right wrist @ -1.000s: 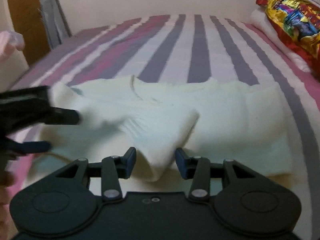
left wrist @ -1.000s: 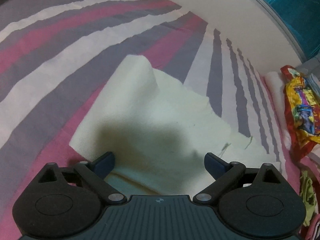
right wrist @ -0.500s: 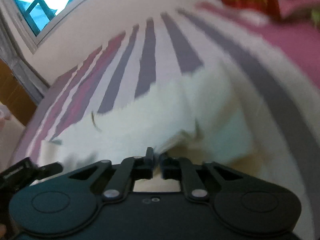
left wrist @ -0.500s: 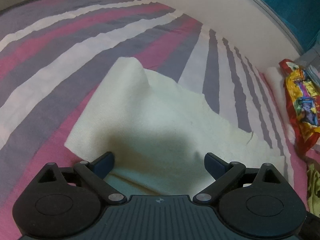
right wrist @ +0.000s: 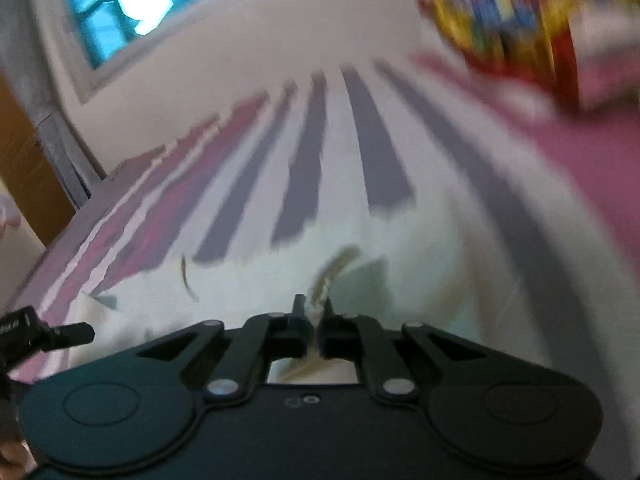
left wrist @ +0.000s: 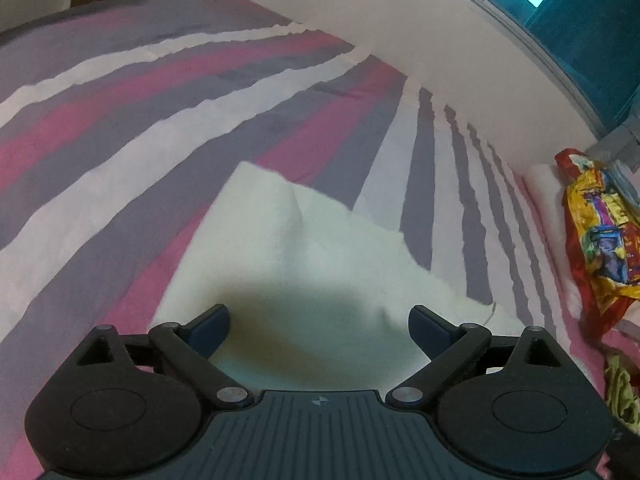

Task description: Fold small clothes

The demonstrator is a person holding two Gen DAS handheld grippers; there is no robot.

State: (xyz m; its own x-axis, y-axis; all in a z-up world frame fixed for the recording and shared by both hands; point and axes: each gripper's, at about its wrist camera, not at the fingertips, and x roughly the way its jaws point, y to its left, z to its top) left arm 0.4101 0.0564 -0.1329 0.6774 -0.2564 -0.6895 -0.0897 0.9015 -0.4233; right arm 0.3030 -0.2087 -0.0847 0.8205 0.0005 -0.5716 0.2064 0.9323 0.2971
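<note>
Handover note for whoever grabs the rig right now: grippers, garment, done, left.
Right gripper: jaws shut on a fold of the cream garment; view is motion-blurred.
Left gripper: jaws open, over the garment's near edge, holding nothing.
Garment lies on the striped bedsheet, partly folded, one corner peaked up.
Done: fold pinched by the right gripper.
Left: lay that fold over, flatten, finish folding.
</note>
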